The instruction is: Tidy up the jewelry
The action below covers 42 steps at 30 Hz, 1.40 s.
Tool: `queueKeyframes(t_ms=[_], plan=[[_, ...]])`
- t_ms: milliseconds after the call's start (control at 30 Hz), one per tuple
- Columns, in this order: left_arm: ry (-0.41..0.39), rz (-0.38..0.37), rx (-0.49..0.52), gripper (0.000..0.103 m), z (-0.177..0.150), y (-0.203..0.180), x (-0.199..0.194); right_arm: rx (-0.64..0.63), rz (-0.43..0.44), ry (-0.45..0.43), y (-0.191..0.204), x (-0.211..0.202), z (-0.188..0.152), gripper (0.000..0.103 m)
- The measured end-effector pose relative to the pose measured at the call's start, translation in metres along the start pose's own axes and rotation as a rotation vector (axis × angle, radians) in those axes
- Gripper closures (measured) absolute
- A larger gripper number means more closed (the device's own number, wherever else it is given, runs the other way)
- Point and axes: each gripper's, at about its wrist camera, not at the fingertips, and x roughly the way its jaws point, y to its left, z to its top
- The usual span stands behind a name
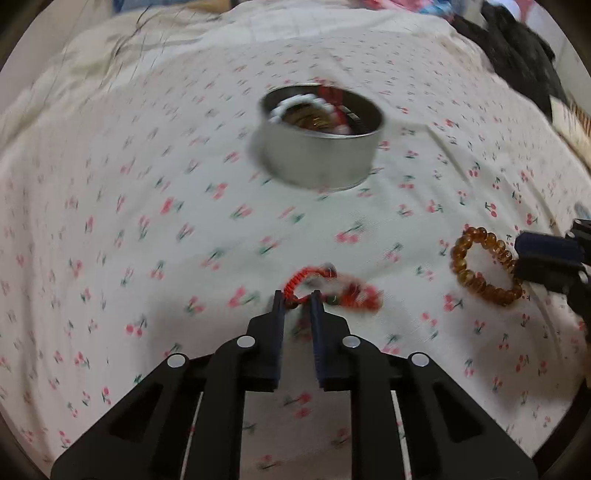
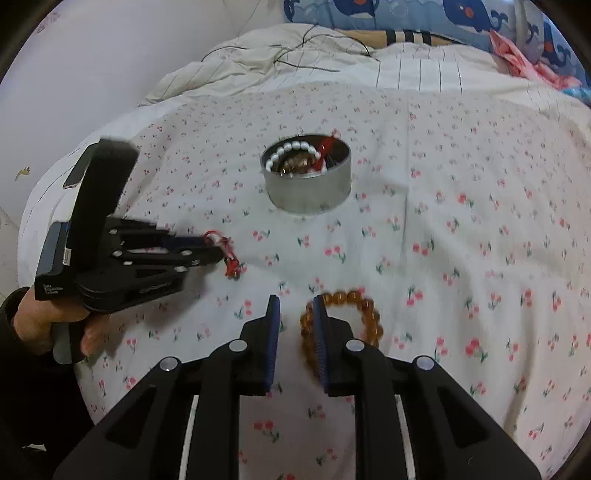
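Note:
A round metal tin (image 1: 319, 147) stands on the cherry-print bed sheet, also in the right wrist view (image 2: 308, 179). It holds a white bead bracelet (image 2: 291, 151) and red and gold pieces. My left gripper (image 1: 298, 301) is shut on a red cord bracelet (image 1: 332, 290), also seen from the right wrist (image 2: 229, 254), lifted a little off the sheet. An amber bead bracelet (image 1: 484, 266) lies on the sheet. My right gripper (image 2: 295, 306) is open, its right finger over the amber bracelet's (image 2: 351, 317) left side.
A rumpled white quilt (image 2: 295, 62) with thin black cables lies beyond the tin. Dark clothing (image 1: 517, 55) sits at the far right. A blue whale-print pillow (image 2: 406, 14) is at the back. The bed edge falls off to the left.

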Motion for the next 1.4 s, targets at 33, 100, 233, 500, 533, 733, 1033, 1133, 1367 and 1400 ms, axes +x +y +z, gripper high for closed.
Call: queueKeyframes(t_ms=[33,100,233,500,533,733,1033,1133,1367,1400], plan=[[-0.002,-0.027,-0.018,0.09,-0.003,0.005,-0.001,-0.004,-0.023,0.01,-0.002,0.002,0.0,0.08],[0.009,-0.082,-0.046,0.09,-0.006,0.012,-0.002,0.003,-0.076,0.032,-0.01,0.006,-0.005,0.043],[-0.007,-0.17,-0.111,0.037,-0.007,0.019,-0.006,0.008,-0.131,0.014,-0.016,0.001,-0.017,0.018],[-0.02,-0.119,-0.139,0.019,-0.005,0.017,0.008,-0.142,-0.239,0.075,0.011,0.036,-0.02,0.011],[-0.031,-0.115,-0.131,0.019,-0.004,0.015,0.009,-0.168,-0.255,0.088,0.014,0.044,-0.021,0.015],[-0.031,-0.081,-0.06,0.087,-0.004,0.011,0.003,-0.066,-0.196,0.11,-0.006,0.042,-0.019,0.079],[-0.074,-0.123,-0.06,0.096,-0.003,0.018,-0.017,0.023,-0.065,0.033,-0.009,0.025,-0.012,0.099],[-0.047,-0.124,-0.063,0.096,-0.004,0.022,-0.011,0.045,-0.045,0.072,-0.011,0.033,-0.016,0.056],[-0.005,-0.121,-0.048,0.074,-0.007,0.018,0.002,-0.059,-0.196,0.004,0.007,0.027,-0.019,0.016],[-0.01,-0.123,-0.047,0.068,-0.007,0.017,0.001,-0.057,-0.202,-0.005,0.006,0.025,-0.018,0.016]])
